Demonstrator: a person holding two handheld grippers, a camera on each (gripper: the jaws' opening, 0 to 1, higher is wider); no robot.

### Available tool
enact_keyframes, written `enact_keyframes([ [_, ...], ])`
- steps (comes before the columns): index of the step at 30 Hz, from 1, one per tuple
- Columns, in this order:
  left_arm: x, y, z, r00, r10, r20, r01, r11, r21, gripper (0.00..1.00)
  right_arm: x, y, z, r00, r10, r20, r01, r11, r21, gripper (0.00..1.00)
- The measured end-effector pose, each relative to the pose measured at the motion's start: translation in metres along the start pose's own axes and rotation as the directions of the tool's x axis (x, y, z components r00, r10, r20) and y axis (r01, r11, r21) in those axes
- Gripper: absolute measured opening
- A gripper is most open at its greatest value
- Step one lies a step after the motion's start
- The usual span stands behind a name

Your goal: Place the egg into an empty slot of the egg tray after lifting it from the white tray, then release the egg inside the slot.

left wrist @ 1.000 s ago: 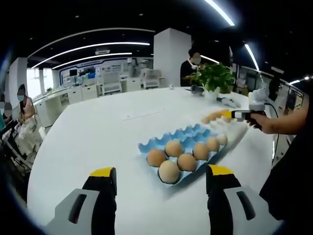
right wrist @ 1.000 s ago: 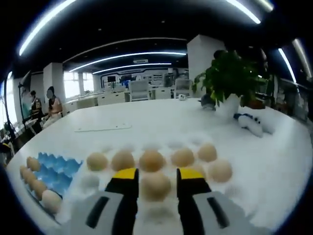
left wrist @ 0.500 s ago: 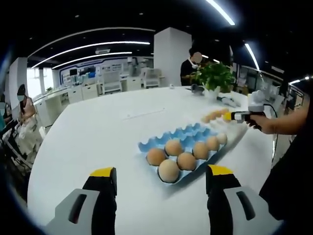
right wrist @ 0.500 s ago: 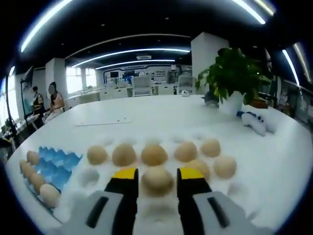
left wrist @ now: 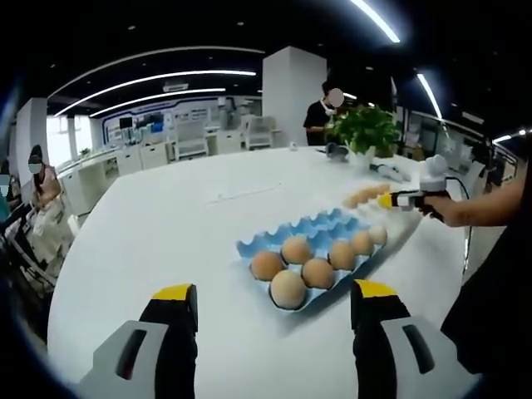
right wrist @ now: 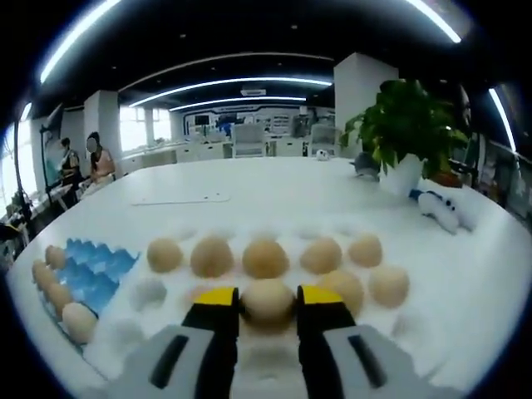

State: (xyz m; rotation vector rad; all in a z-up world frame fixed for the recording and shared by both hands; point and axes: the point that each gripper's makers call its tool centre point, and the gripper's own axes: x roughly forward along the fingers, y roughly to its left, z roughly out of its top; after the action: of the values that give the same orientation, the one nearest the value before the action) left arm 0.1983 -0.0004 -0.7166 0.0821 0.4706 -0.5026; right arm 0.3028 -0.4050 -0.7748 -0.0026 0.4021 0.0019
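Note:
In the right gripper view my right gripper (right wrist: 268, 299) is shut on a tan egg (right wrist: 268, 302), held just over the white tray (right wrist: 150, 293), which carries several more eggs. The blue egg tray (right wrist: 90, 278) lies to the left, with eggs along its near edge and bare slots behind. In the left gripper view the blue egg tray (left wrist: 320, 229) holds several eggs in its front rows, and its rear slots are bare. My left gripper (left wrist: 274, 293) hangs open in front of it, holding nothing. Beyond it the right gripper (left wrist: 406, 198) is over the white tray (left wrist: 391, 218).
A potted plant (right wrist: 406, 125) and a small white-and-blue object (right wrist: 440, 209) stand at the back right of the white table (left wrist: 166, 233). A flat sheet (right wrist: 179, 199) lies farther back. People sit at the left (right wrist: 98, 162), and another stands behind the table (left wrist: 326, 112).
My right gripper's jaws have closed in on the egg between them, and that view has risen a little over the white tray. The left gripper has held still.

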Motion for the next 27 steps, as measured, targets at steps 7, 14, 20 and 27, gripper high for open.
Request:
enact_keyframes([
  [7,0.002,0.0,0.0,1.0,-0.004,-0.007,0.004,1.0,0.015,0.77,-0.009,0.002,0.012,1.0,0.013,0.026,-0.014,1.0,0.012,0.26],
  [14,0.004,-0.004,-0.001,1.0,-0.017,-0.016,0.018,0.999,0.034,0.79,-0.018,0.021,0.033,0.996,0.055,0.075,-0.056,0.998,0.006,0.27],
  [20,0.005,-0.001,-0.001,1.0,0.002,-0.023,-0.001,0.998,0.063,0.91,-0.022,0.051,0.054,0.985,0.121,0.122,-0.123,0.992,0.003,0.27],
  [27,0.007,-0.007,0.0,1.0,-0.021,-0.02,0.022,0.998,0.059,0.95,-0.025,0.088,0.063,0.967,0.214,0.136,-0.212,0.977,-0.027,0.27],
])
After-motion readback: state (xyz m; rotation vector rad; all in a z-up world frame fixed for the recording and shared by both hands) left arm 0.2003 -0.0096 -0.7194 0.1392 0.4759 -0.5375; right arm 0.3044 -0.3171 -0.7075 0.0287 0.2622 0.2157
